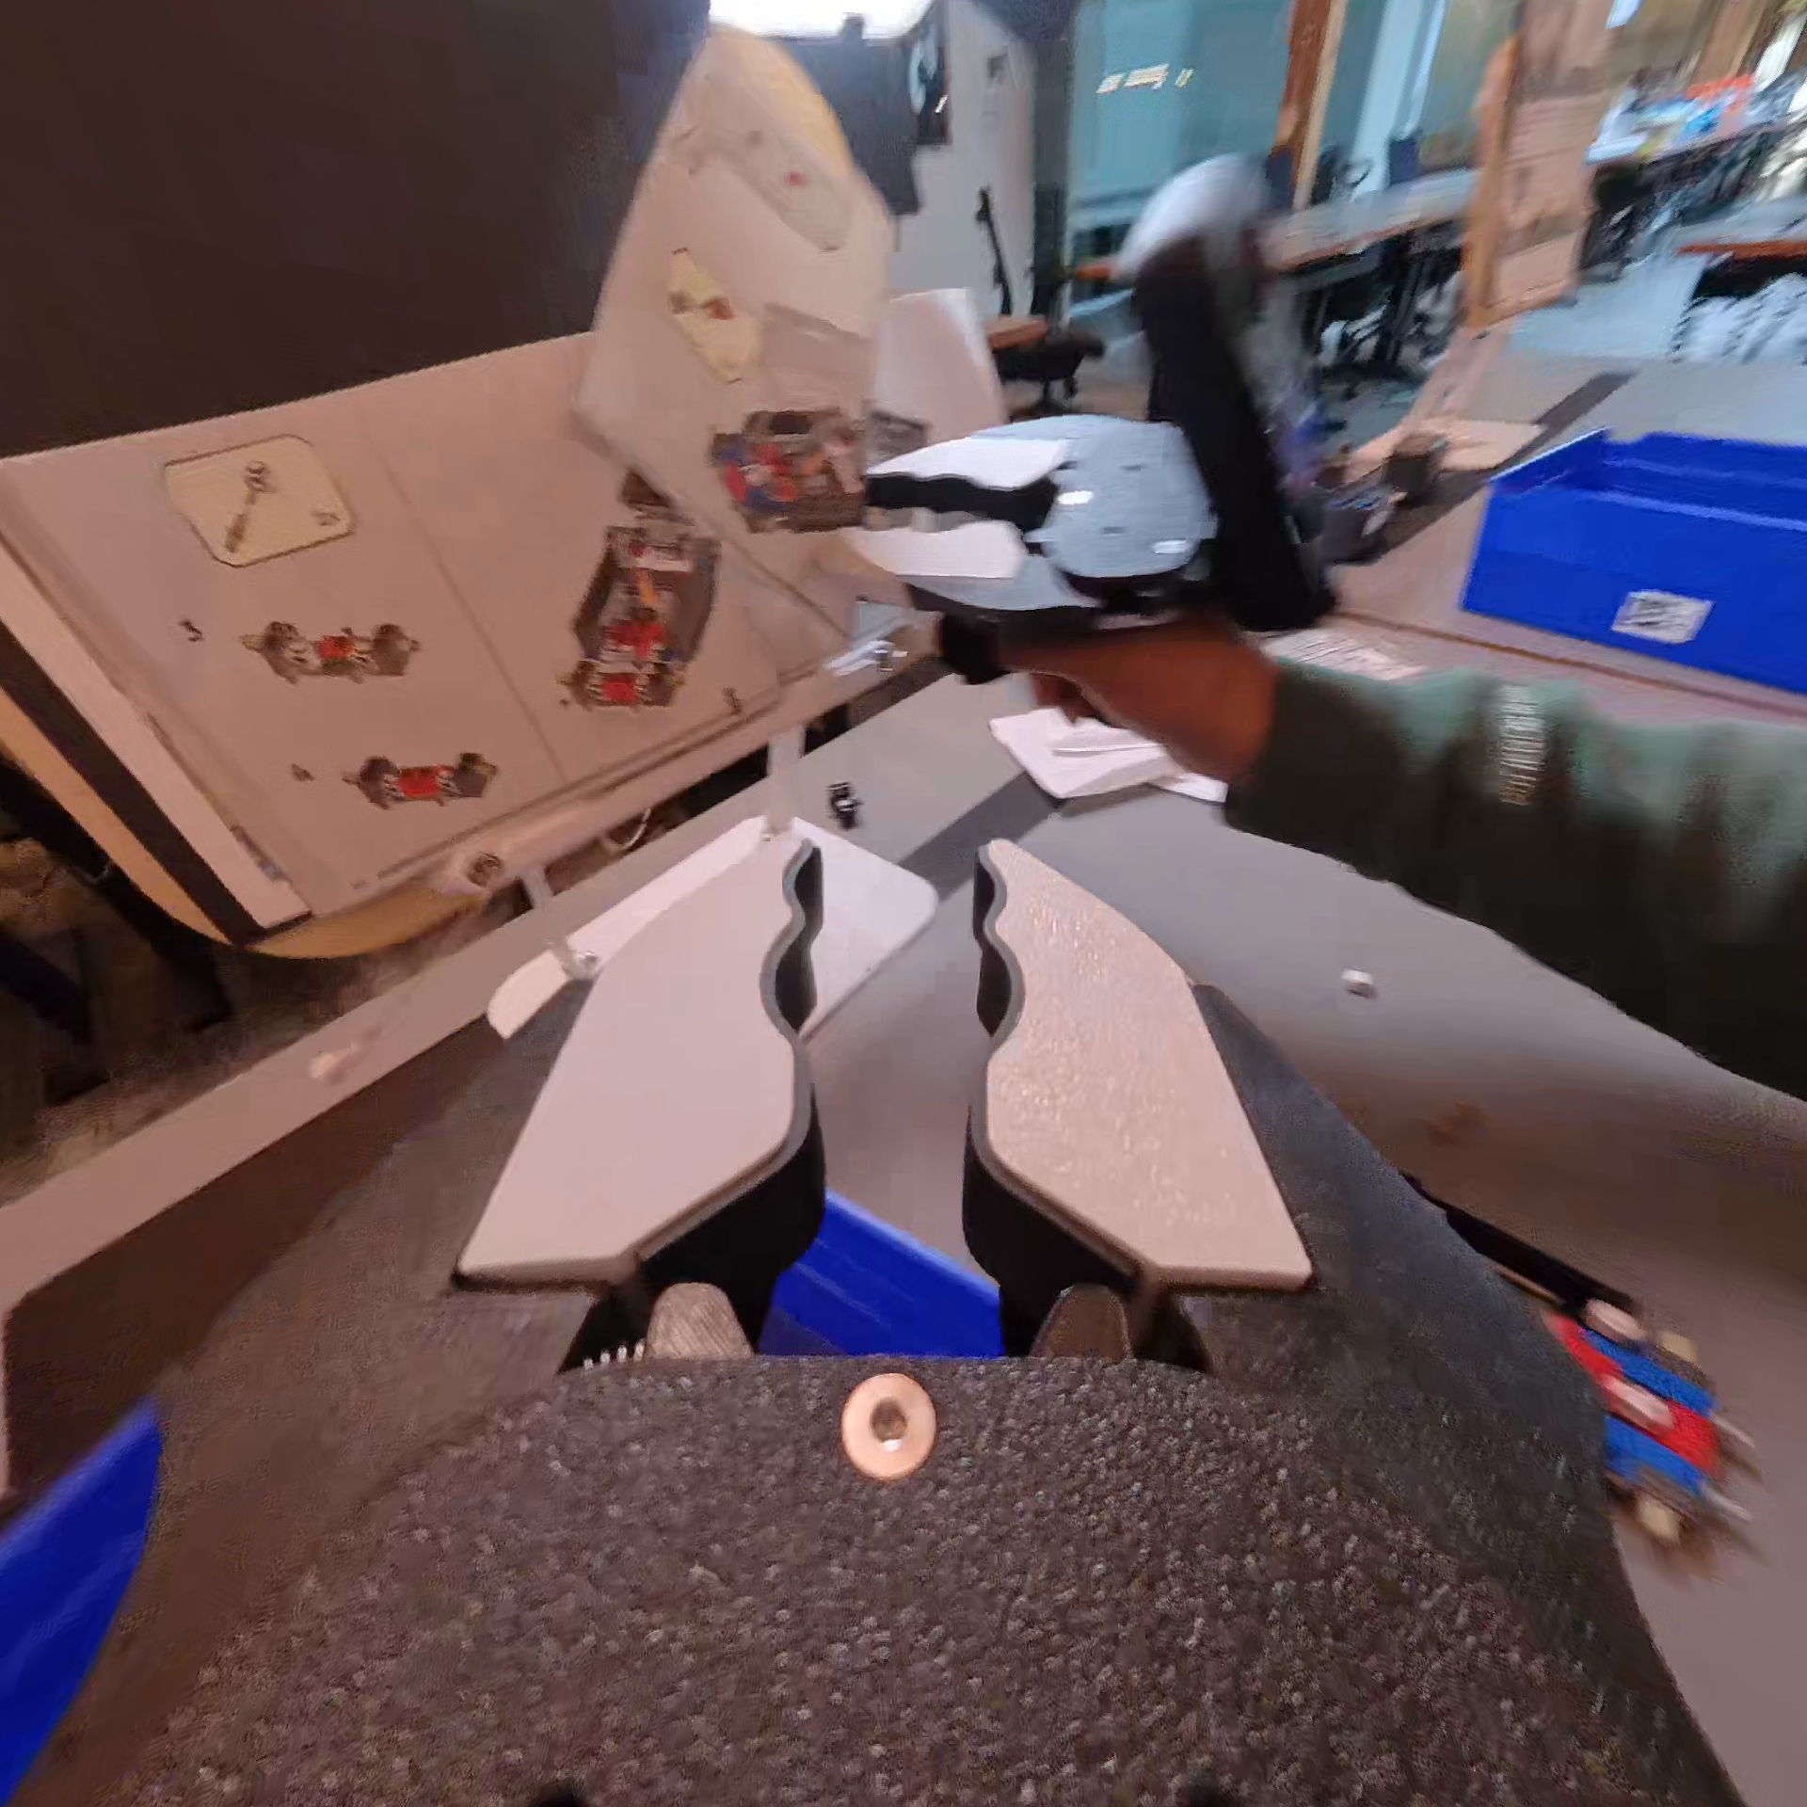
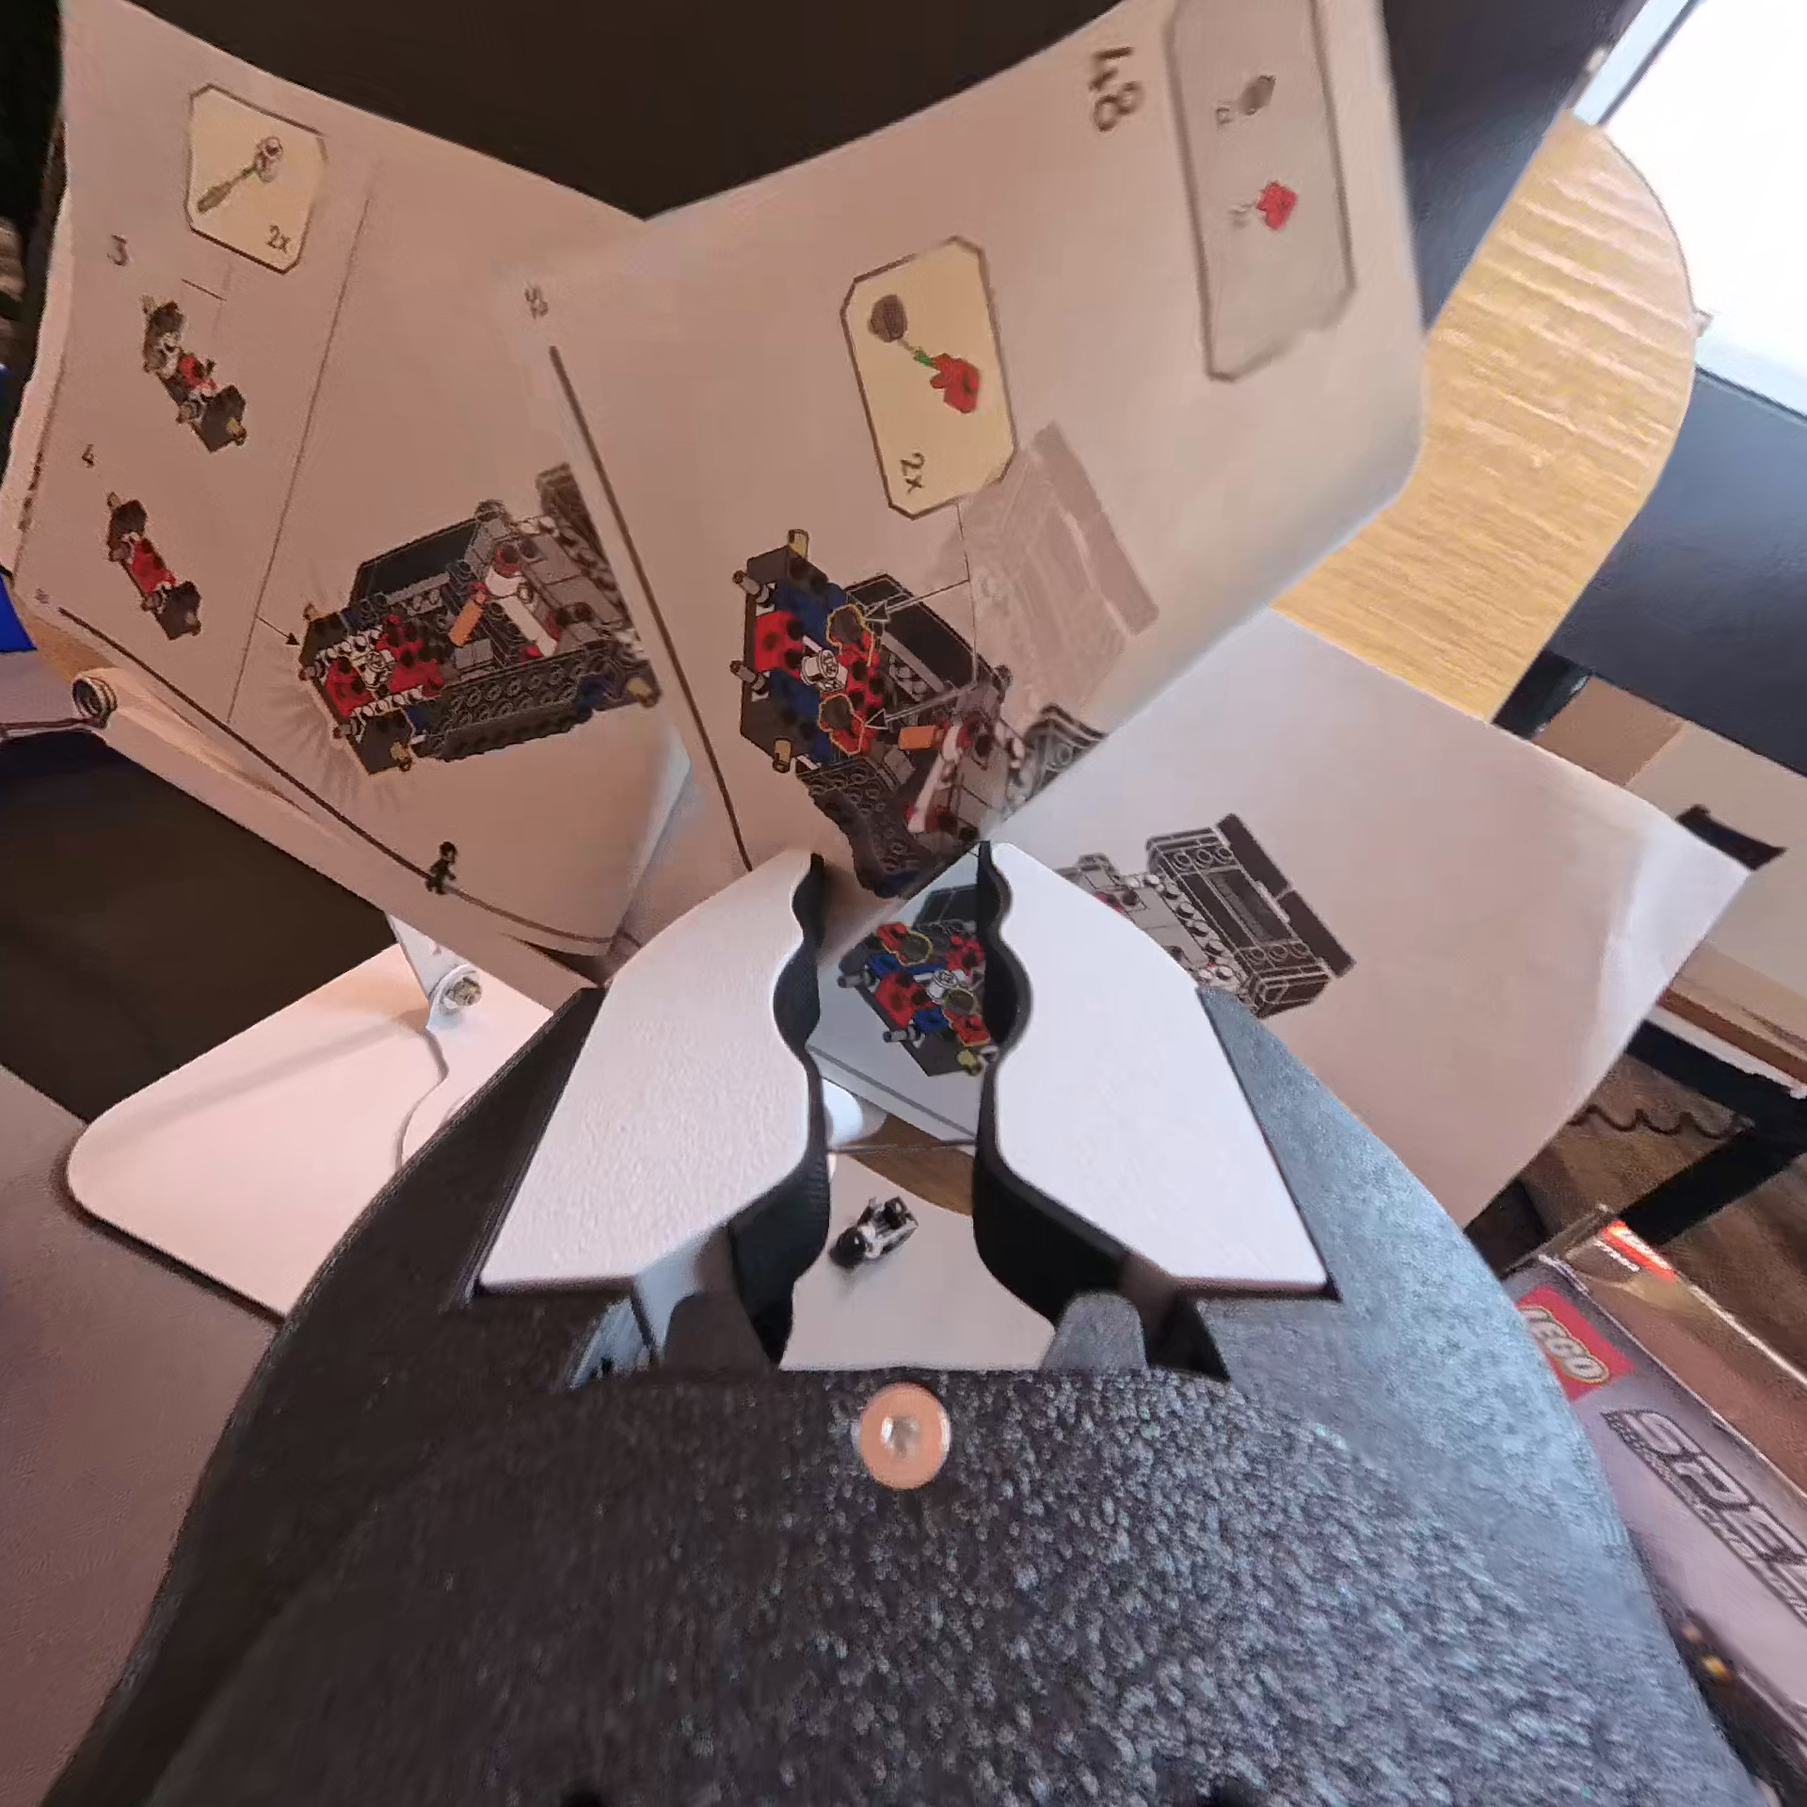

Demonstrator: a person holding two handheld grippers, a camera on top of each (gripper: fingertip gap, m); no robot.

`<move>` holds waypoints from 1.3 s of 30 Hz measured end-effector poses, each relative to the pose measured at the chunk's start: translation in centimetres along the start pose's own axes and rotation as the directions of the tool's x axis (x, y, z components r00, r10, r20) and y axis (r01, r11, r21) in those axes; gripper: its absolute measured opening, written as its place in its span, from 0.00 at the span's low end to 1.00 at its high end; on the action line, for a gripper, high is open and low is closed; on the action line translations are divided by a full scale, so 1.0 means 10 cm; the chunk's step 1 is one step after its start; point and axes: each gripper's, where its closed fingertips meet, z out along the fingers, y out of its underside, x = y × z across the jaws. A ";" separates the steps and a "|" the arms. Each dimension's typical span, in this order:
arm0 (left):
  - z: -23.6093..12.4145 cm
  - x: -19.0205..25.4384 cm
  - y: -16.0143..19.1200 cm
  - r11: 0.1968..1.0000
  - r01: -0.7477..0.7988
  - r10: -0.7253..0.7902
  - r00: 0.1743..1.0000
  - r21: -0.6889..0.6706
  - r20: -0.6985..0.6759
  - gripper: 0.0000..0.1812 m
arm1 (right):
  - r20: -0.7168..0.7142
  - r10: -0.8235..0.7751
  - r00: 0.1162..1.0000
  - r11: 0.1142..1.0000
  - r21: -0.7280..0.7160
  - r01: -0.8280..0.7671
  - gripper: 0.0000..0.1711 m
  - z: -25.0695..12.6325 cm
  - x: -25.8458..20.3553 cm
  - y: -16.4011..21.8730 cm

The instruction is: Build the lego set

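I read this as a page turn on the instruction booklet (image 2: 880, 440), not brick work. The booklet sits on a white stand (image 2: 244, 1154) at the far left of the tabletop (image 1: 1271, 1027).

Right gripper (image 2: 900, 880) is up at the booklet with its fingers spread. One page (image 2: 1076, 342) curls up just past the fingertips, but I can't tell if a finger touches it. In the left wrist view the right gripper (image 1: 880, 508) meets the page's lower edge; there's a gap between the fingers, and motion blur hides any contact.

Left gripper (image 1: 890, 870) hovers low over the tabletop, fingers spread, holding nothing, aimed toward the stand's base.

The part-built model (image 1: 1652, 1418), red and blue, lies on the tabletop at the near right, blurred, well apart from both grippers. A small black piece (image 2: 873, 1237) lies loose on the stand's base. Blue bin (image 1: 1652, 548) is at the far right. The set's box (image 2: 1682, 1447) lies at the near right of the right wrist view.

Next, as I judge it: carry the page over and let it settle flat, read the open step, then go for parts. Risk: thin paper may spring back or crease.
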 end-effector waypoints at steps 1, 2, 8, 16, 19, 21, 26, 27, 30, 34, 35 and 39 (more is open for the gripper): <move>0.18 -0.14 -0.01 0.999 -0.009 0.009 1.000 -0.032 0.011 0.18 | 0.013 0.012 1.000 1.000 -0.004 -0.012 0.17 0.00 0.01 0.01; 0.37 -0.25 -0.01 0.998 -0.008 0.008 1.000 -0.067 0.008 0.20 | 0.027 0.023 0.999 1.000 -0.011 -0.023 0.17 0.00 0.02 0.03; 1.40 -0.44 -0.05 0.986 -0.063 0.059 0.998 -0.155 -0.030 0.31 | 0.098 0.069 0.993 0.998 -0.010 -0.068 0.16 -0.02 0.04 0.05; 1.90 0.11 -0.18 0.986 -0.161 0.151 0.976 -0.052 -0.155 0.29 | 0.080 0.248 0.966 0.966 0.057 -0.252 0.19 -0.40 0.37 0.22; 1.90 0.24 -0.15 0.975 -0.214 0.199 0.961 -0.058 -0.193 0.30 | 0.060 0.332 0.942 0.941 0.050 -0.335 0.23 -0.51 0.52 0.44; 1.92 0.30 -0.13 0.971 -0.229 0.212 0.955 -0.063 -0.210 0.30 | 0.081 0.366 0.927 0.929 0.024 -0.369 0.23 -0.52 0.49 0.55; 1.95 0.59 -0.09 0.968 -0.244 0.213 0.925 -0.059 -0.316 0.36 | 0.130 0.465 0.876 0.883 0.004 -0.469 0.23 -0.39 0.35 0.49; 1.93 0.67 -0.11 0.967 -0.251 0.219 0.912 -0.049 -0.347 0.37 | 0.116 0.497 0.860 0.866 -0.002 -0.501 0.20 -0.35 0.37 0.49; 1.84 0.79 -0.27 0.976 -0.219 0.203 0.893 0.008 -0.401 0.40 | 0.094 0.566 0.819 0.824 -0.045 -0.565 0.22 -0.22 0.38 0.51; 1.73 0.75 -0.59 0.991 -0.101 0.129 0.898 0.089 -0.421 0.37 | 0.079 0.612 0.787 0.790 -0.034 -0.612 0.18 -0.19 0.39 0.53; 1.71 0.73 -0.65 0.993 -0.062 0.100 0.898 0.102 -0.429 0.37 | 0.084 0.622 0.779 0.783 -0.032 -0.621 0.17 -0.19 0.38 0.53; 1.71 0.56 -0.84 0.988 0.041 0.023 0.912 0.147 -0.411 0.34 | 0.114 0.671 0.733 0.739 -0.020 -0.674 0.12 -0.20 0.35 0.53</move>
